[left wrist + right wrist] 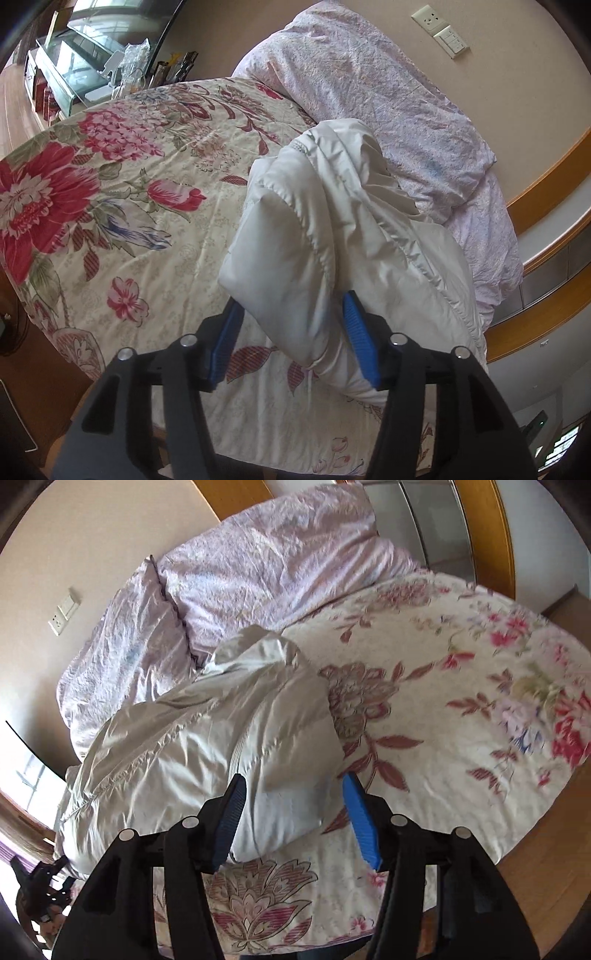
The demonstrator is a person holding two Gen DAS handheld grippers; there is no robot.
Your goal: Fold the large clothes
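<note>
Both claws — the left claw point(293, 338) and the right claw point(295, 819) — stand spread, blue pads flanking but not pinching the puffy white quilted jacket point(332, 236) point(207, 746), bunched on the floral-print bedspread point(129, 206) point(443, 716) beside crumpled pale-pink pillows point(388, 110) point(258, 561).

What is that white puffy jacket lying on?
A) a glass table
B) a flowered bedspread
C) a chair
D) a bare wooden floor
B: the jacket rests on the flowered bedspread, next to the pale pink pillows, with both views showing the blue tool fingers open around it.
</note>
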